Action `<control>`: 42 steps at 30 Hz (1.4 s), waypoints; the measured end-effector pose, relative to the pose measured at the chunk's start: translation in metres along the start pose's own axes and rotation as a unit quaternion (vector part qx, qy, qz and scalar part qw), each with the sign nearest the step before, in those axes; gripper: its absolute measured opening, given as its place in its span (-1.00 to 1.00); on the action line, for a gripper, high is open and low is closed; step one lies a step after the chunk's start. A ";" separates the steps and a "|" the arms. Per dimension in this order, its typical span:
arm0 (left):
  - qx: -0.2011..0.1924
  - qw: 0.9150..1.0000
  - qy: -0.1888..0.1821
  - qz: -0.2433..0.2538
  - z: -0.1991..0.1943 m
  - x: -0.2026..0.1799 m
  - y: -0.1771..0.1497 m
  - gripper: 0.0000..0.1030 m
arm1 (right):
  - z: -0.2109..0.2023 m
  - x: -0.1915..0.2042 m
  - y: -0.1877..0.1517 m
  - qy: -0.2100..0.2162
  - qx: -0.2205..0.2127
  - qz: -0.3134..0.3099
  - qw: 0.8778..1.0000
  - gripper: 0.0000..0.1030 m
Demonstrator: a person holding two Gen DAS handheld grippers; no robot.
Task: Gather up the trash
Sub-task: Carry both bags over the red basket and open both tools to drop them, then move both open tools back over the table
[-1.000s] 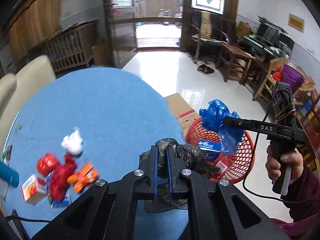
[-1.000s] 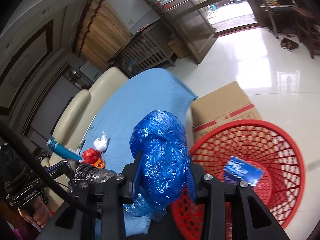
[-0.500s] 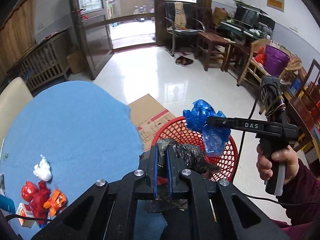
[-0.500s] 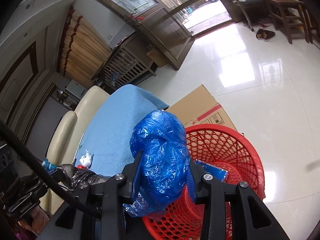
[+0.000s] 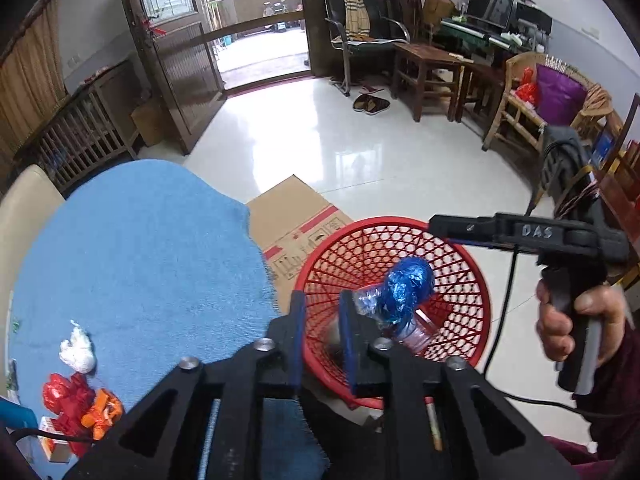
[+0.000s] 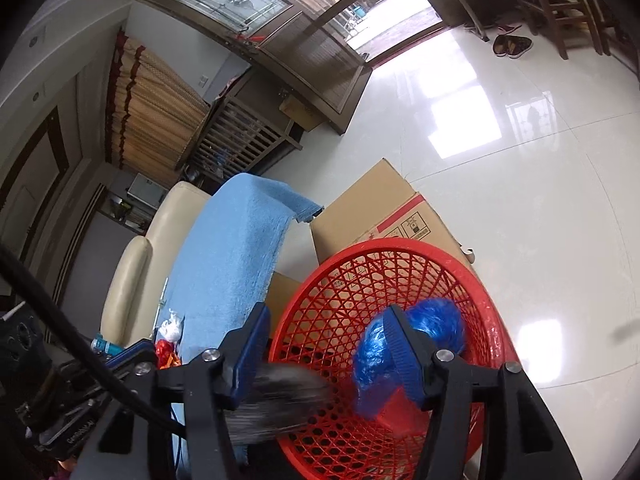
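Over the red basket (image 5: pixel 476 280), both grippers have released their bags.

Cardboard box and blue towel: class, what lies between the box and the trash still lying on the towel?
In the left wrist view, only bare blue towel lies between the cardboard box and the white wad and red wrappers.

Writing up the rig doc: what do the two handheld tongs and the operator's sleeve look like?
Both tongs, left and right, are black angular plastic with silver screws and blue ribbed pads. The right one has a pistol grip, "DAS" lettering and a black cable. The sleeve is dark maroon.
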State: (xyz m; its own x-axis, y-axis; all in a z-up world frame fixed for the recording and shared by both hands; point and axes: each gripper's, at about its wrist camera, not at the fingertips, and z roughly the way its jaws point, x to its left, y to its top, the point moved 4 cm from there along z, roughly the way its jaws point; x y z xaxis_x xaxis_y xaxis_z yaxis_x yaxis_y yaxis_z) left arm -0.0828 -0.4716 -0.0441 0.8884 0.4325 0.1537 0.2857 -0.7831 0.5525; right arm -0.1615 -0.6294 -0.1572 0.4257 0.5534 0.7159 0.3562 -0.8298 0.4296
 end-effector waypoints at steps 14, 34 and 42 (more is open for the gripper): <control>-0.014 0.995 0.100 0.006 -0.021 0.026 -0.014 0.03 | 0.008 0.023 -0.006 0.000 0.005 -0.023 1.000 0.23; -0.014 0.995 0.101 -0.012 -0.023 0.041 -0.022 0.03 | 0.015 0.040 -0.010 -0.001 0.009 -0.039 0.999 0.23; -0.009 0.994 0.106 -0.030 -0.027 0.059 -0.036 0.08 | 0.025 0.060 -0.007 0.001 0.018 -0.053 0.998 0.23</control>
State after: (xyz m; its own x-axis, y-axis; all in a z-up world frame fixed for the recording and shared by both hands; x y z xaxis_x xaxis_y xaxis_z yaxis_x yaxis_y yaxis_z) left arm -0.0503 -0.4058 -0.0334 0.7735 0.5645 0.2882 0.3279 -0.7455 0.5803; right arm -0.1179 -0.5886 -0.1315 0.3829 0.6376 0.6685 0.4290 -0.7636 0.4826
